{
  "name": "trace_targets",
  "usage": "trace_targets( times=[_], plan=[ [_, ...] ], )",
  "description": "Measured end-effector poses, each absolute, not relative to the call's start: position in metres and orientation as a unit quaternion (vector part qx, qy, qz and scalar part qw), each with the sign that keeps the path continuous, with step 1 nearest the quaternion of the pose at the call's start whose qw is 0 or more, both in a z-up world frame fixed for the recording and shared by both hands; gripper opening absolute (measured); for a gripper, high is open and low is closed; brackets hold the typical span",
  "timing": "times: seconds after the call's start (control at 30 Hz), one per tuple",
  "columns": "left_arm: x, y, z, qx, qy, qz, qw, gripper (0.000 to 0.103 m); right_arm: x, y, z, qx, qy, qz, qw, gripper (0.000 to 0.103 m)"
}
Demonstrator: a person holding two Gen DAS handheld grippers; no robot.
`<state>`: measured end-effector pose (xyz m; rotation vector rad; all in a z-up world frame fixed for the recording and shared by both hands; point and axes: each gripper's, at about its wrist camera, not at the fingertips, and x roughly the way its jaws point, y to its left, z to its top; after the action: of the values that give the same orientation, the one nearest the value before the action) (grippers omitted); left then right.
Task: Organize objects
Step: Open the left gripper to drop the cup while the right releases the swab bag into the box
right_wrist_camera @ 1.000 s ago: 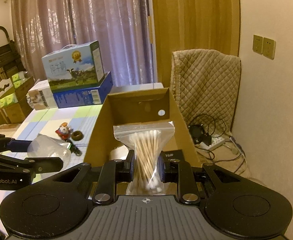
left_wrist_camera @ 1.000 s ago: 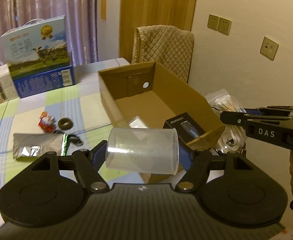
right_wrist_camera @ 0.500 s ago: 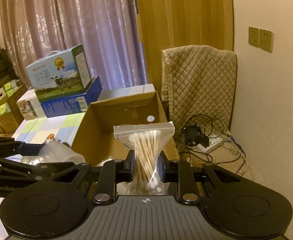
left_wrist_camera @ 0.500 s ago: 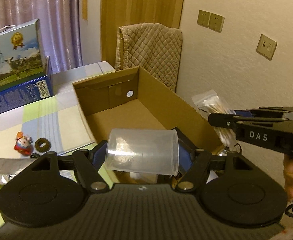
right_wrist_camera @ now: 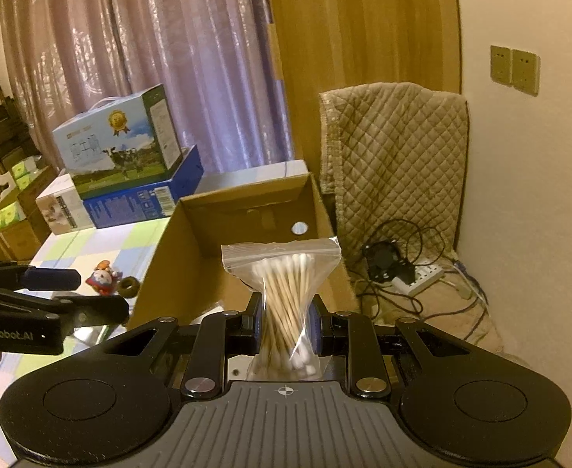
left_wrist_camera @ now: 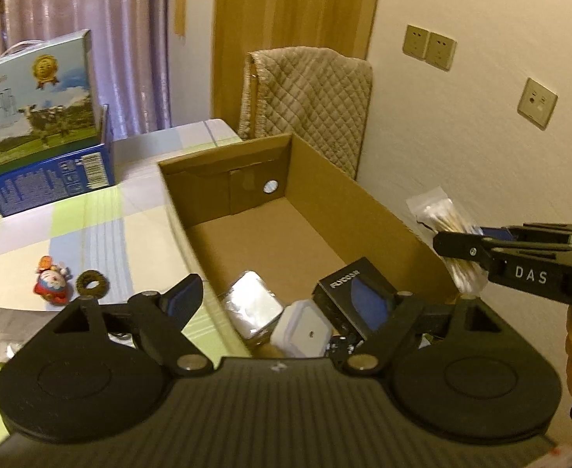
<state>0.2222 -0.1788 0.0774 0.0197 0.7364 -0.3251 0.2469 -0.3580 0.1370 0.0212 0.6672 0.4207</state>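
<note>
Left wrist view: my left gripper [left_wrist_camera: 282, 296] is opening, nothing between its jaws, over the cardboard box [left_wrist_camera: 387, 210] holding a black case [left_wrist_camera: 348, 292]; right wrist view: my right gripper [right_wrist_camera: 286, 325] is clamped on the cotton-swab bag [right_wrist_camera: 284, 296] above that box.

I see a matt brown cardboard box [left_wrist_camera: 368, 210], a clear glossy plastic bag [right_wrist_camera: 282, 273] of wooden-stemmed, cotton-tipped swabs, a quilted beige cloth [left_wrist_camera: 313, 97], a checked fabric tablecloth [left_wrist_camera: 71, 234], sheeny curtains [right_wrist_camera: 149, 58], and a printed glossy carton [left_wrist_camera: 40, 97]. My grippers look like matt black plastic.
</note>
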Motion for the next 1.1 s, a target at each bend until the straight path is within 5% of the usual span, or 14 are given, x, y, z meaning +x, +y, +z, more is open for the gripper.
trace_targets(
  times=[0.23, 0.27, 0.37, 0.4, 1.1],
  plan=[
    [0.211, -0.16, 0.083, 0.002, 0.353, -0.137, 0.925, 0.081, 0.253, -0.346, 0.134, 0.046, 0.339, 0.227, 0.912, 0.021],
    [0.209, -0.157, 0.082, -0.001, 0.354, -0.134, 0.926, 0.081, 0.256, -0.345, 0.131, 0.059, 0.344, 0.234, 0.908, 0.025],
    [0.206, -0.149, 0.08, -0.005, 0.357, -0.126, 0.926, 0.081, 0.259, -0.345, 0.128, 0.078, 0.337, 0.228, 0.91, 0.071],
    [0.204, -0.147, 0.079, -0.006, 0.359, -0.123, 0.925, 0.081, 0.259, -0.346, 0.128, 0.084, 0.33, 0.223, 0.913, 0.073],
    [0.135, -0.061, 0.074, -0.044, 0.364, -0.051, 0.929, 0.081, 0.203, -0.322, 0.155, 0.081, 0.321, 0.238, 0.913, 0.073]
  ],
)
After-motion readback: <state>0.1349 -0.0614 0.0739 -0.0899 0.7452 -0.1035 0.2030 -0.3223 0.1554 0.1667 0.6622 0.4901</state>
